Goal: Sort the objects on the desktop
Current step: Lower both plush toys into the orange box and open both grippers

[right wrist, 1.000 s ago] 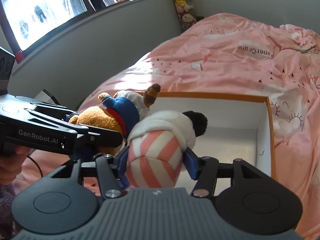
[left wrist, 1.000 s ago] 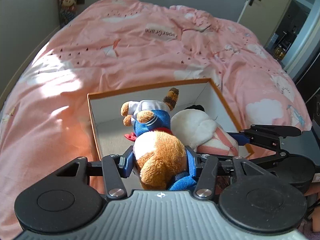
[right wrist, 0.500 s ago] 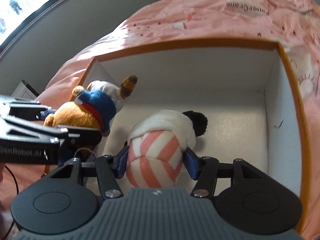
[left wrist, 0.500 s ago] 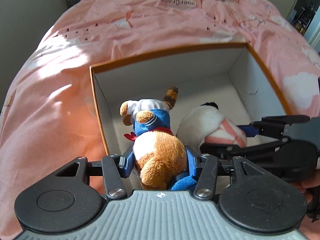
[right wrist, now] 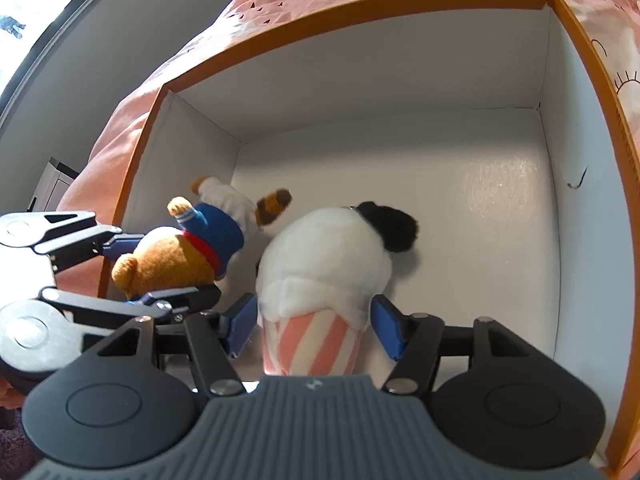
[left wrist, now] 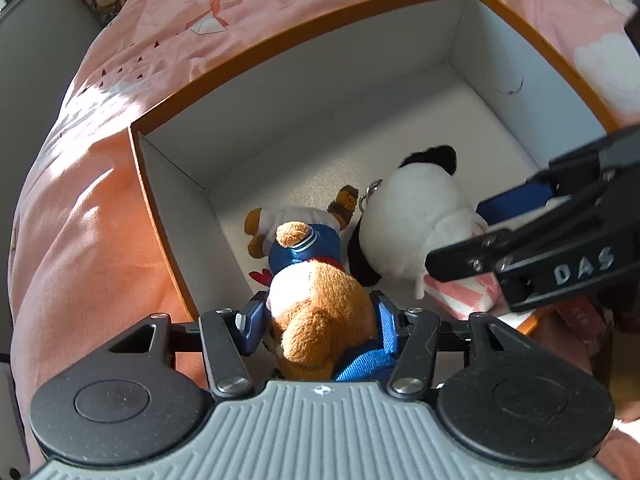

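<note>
Now, with each hand-held gripper grasping a toy, lower bear and white plush toward twelve o'clock in the box, then release.

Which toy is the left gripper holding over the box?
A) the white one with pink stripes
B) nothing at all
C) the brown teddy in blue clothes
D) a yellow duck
C: in the left wrist view the left gripper has its blue fingers pressed on both sides of the brown teddy, inside the box; the striped white toy sits in the right gripper.
</note>
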A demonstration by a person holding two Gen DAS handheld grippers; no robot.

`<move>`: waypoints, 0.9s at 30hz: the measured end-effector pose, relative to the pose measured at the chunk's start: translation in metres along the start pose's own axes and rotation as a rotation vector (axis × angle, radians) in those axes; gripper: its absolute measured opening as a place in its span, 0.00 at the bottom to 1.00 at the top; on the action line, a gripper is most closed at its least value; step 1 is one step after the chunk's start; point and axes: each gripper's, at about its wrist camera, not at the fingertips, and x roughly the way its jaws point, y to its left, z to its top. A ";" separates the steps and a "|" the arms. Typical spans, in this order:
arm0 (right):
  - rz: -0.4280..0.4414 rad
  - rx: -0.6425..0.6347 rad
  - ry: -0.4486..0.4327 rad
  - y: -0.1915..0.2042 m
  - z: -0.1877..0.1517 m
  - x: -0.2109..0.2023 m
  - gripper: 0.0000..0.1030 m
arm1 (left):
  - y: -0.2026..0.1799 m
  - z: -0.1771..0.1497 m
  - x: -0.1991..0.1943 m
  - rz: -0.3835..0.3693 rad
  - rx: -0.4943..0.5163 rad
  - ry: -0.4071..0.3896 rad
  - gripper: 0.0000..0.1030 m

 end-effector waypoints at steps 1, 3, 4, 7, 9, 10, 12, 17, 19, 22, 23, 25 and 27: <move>0.003 0.007 0.004 0.000 0.001 -0.001 0.67 | -0.002 0.000 0.001 0.007 0.013 -0.001 0.62; 0.003 0.007 0.009 0.000 0.004 -0.002 0.67 | -0.002 -0.001 0.000 0.011 0.019 -0.005 0.62; -0.005 0.001 0.013 0.000 0.005 -0.002 0.67 | -0.001 -0.002 -0.001 0.004 0.015 -0.005 0.62; -0.024 -0.002 0.029 0.001 0.005 0.002 0.65 | 0.005 -0.004 -0.009 -0.021 -0.007 -0.018 0.62; -0.009 0.002 0.042 -0.001 0.008 0.005 0.60 | 0.010 -0.006 -0.019 -0.032 -0.019 -0.040 0.62; -0.002 0.002 0.044 0.000 0.008 0.006 0.56 | 0.012 -0.008 -0.025 -0.037 -0.025 -0.058 0.62; -0.001 -0.003 0.047 0.000 0.009 0.008 0.56 | 0.020 -0.012 -0.038 -0.046 -0.050 -0.116 0.62; 0.025 0.029 0.051 -0.001 0.007 0.015 0.52 | 0.038 -0.019 -0.064 -0.049 -0.123 -0.218 0.58; 0.046 0.052 0.049 -0.003 0.006 0.016 0.51 | 0.041 -0.022 -0.067 -0.047 -0.142 -0.221 0.57; 0.074 0.061 0.052 0.002 0.005 0.021 0.50 | 0.045 -0.025 -0.064 -0.047 -0.161 -0.198 0.53; 0.082 0.064 0.054 0.004 0.005 0.022 0.49 | 0.046 -0.026 -0.062 -0.048 -0.165 -0.191 0.53; 0.092 0.069 0.057 0.009 0.006 0.024 0.49 | 0.049 -0.029 -0.058 -0.053 -0.167 -0.181 0.53; 0.095 0.071 0.059 0.013 0.006 0.027 0.49 | 0.049 -0.031 -0.055 -0.061 -0.171 -0.173 0.53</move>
